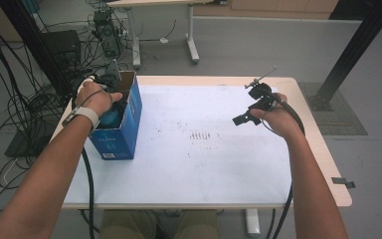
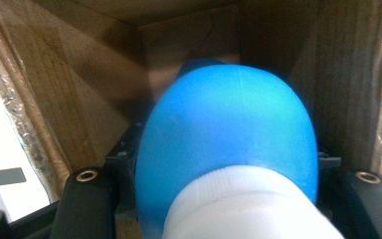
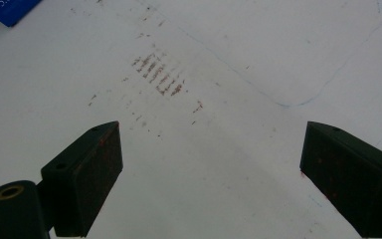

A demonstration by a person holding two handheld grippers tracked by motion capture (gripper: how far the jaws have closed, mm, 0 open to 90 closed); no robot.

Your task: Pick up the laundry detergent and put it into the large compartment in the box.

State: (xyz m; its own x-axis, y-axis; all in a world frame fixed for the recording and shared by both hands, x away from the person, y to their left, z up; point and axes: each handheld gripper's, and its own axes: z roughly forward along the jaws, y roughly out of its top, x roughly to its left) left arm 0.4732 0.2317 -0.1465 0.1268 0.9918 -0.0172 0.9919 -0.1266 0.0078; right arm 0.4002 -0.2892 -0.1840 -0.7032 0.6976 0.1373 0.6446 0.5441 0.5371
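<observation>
left claw [image 2: 229, 199] gripping blue bulb [image 2: 229, 134] inside cardboard box [image 1: 129, 107], right claw [image 3: 209, 174] open

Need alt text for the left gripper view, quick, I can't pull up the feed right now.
A blue rounded object with a white ribbed neck, gripped between the left gripper's black fingers, sits inside a brown cardboard box. White table shows past the box's edge at left.

Left hand-held gripper [image 1: 113, 107] clamped shut — right hand-held gripper [image 3: 211, 174] jaws wide apart.
</observation>
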